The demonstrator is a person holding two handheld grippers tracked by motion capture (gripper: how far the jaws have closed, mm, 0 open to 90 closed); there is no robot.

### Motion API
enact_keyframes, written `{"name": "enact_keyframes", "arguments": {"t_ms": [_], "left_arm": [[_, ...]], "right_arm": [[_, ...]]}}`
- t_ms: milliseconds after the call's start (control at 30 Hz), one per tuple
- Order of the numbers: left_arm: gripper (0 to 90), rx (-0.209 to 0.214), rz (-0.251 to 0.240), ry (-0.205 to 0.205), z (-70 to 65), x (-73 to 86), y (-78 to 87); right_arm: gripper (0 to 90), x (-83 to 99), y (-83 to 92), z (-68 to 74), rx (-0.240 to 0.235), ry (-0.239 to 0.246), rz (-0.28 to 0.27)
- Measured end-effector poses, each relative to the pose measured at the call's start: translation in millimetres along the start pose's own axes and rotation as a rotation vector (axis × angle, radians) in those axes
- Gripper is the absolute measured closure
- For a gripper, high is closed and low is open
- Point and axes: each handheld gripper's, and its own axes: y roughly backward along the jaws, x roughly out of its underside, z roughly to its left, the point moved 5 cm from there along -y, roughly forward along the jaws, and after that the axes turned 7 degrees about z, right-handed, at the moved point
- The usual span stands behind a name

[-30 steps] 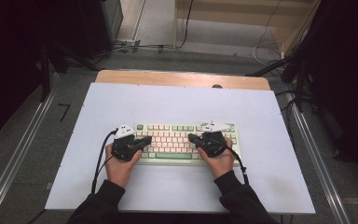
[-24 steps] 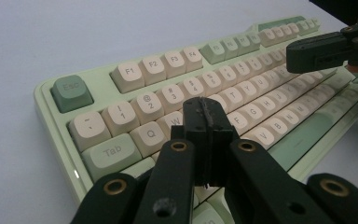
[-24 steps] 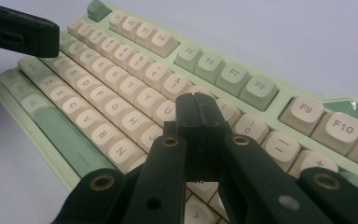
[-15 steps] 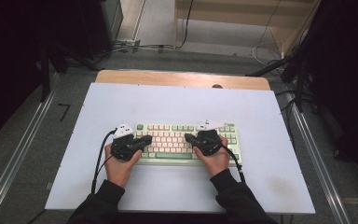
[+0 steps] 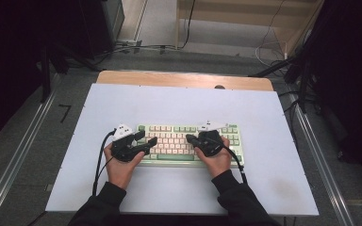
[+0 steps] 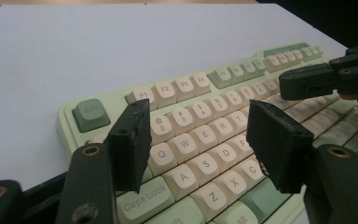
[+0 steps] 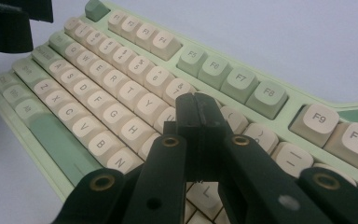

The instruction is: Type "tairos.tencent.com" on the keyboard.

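Since the earlier frame, the left gripper had just been opening: its jaws, pinched together a second before, now stood apart with nothing between them. Both hands otherwise kept their places over the keyboard.

In the left gripper view, the left gripper's two black pads hung spread above the letter rows, over the keys from Q and A across to D and X, not pressing on any key that could be made out. The right gripper had its jaws closed tight against each other, holding nothing; in the right gripper view its joined tips sat low over the keys near the middle of the board, just past H and Y. Whether they touched a key could not be told.

From above, the left hand and the right hand rested at the near edge of the pale green and cream keyboard, which lay flat, a little towards the person's side of the white tabletop. Cables trailed back from each gripper past the dark sleeves.
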Motion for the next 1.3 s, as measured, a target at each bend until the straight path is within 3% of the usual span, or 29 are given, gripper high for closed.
{"name": "enact_keyframes", "arguments": {"t_ms": [500, 1133, 1300], "left_arm": [[30.5, -0.041, 0.016, -0.004, 0.3, 0.5, -0.9], [30.7, -0.043, 0.021, -0.003, 0.5, 0.6, -0.4], [30.9, -0.041, 0.022, -0.005, 0.3, 0.5, -0.6]], "right_arm": [[87.5, 0.5, -1.9, 1.4, 0.011, 0.015, 0.007], [87.5, 3.3, -7.9, -1.1, 0.013, 0.008, 0.035], [87.5, 0.7, -3.0, -0.3, -0.009, -0.005, 0.006]]}}
